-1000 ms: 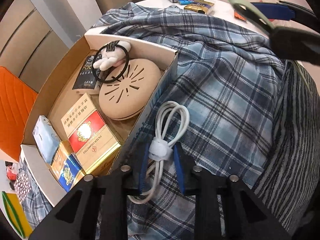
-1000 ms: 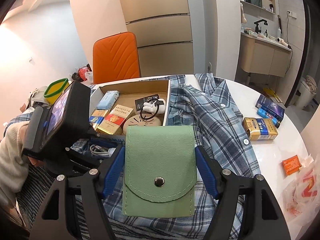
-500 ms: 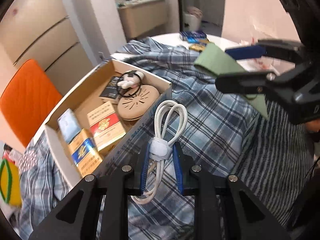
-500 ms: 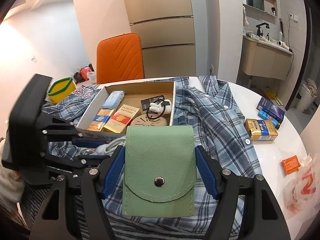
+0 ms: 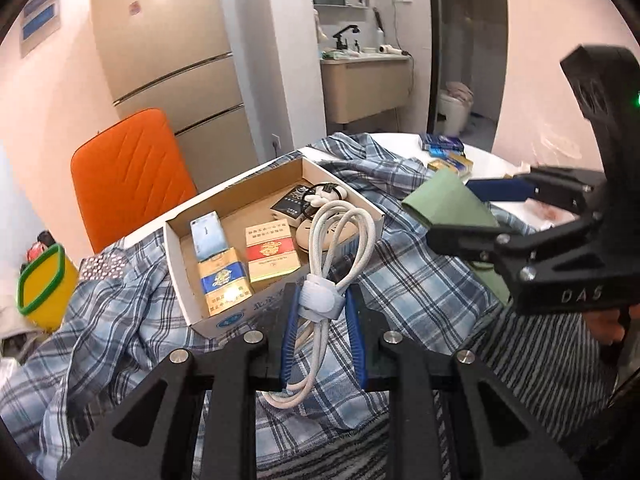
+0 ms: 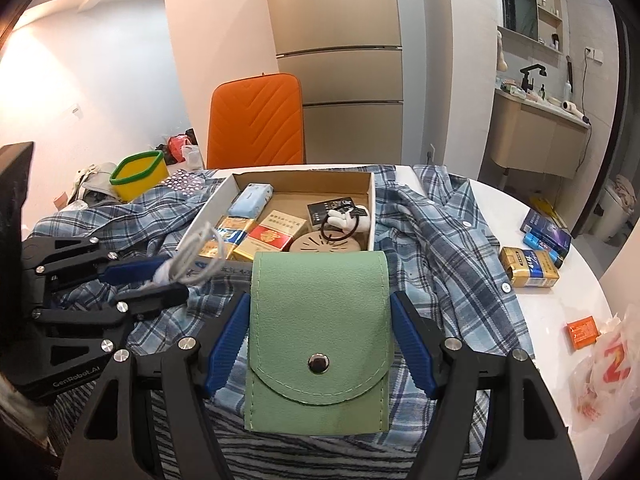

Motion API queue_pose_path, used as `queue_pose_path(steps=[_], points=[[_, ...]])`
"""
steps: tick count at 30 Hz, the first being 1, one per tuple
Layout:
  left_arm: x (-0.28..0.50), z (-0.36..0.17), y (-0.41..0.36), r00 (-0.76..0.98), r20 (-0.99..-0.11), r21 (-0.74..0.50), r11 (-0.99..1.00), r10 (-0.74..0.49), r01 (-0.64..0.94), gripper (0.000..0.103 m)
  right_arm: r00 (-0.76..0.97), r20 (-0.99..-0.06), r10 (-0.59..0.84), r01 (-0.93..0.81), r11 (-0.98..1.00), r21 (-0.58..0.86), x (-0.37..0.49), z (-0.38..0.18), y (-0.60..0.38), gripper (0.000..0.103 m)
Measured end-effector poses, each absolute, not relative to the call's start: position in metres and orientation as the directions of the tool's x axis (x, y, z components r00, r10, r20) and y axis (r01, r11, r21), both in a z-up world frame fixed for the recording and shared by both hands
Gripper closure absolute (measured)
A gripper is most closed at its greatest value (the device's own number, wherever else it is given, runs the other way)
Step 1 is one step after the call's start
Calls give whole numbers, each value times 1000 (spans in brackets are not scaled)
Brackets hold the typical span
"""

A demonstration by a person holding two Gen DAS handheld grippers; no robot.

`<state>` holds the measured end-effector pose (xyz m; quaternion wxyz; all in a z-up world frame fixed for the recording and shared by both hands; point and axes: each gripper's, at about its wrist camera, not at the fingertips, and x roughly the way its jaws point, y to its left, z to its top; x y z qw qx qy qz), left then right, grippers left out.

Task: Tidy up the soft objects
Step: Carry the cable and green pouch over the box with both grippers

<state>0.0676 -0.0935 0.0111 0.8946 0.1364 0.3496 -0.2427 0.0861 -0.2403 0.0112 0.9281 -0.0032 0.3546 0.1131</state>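
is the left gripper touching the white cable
Touching. The left wrist view shows the left gripper with both blue pads pressed against the strap of the white cable, which is held up above the plaid shirt.

The right claw (image 6: pixel 320 336) grips a green pouch (image 6: pixel 319 320) before the cardboard box (image 6: pixel 370 204).

A: Where's the open cardboard box (image 6: pixel 372 204)?
B: On the blue plaid shirt (image 6: pixel 452 240) over the round white table (image 6: pixel 560 300), orange padded chair (image 6: pixel 256 120) behind it.
A: Inside?
B: Cigarette packs (image 6: pixel 272 236) left, round beige disc (image 6: pixel 324 244) right.
A: Right of the shirt?
B: Gold cigarette pack (image 6: pixel 528 268), small orange packet (image 6: pixel 582 332) nearer.
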Motion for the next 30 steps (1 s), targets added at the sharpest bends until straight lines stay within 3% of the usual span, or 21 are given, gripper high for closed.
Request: queue_pose_path(steps=[8,19,30], points=[[72,21,-85,674,-667,73,872,-317,483,81,744,-634,212,-223,973,64,85,24,-232,30],[95,64,-72,779,-564,35,934,-275,355,81,823,-537,183,-201,979,27,102,68,-224,30],[142,82,-56,771,-601,-56,974,-209,220,81,830,-525,189,-168,982,88,151,90,-218,30]])
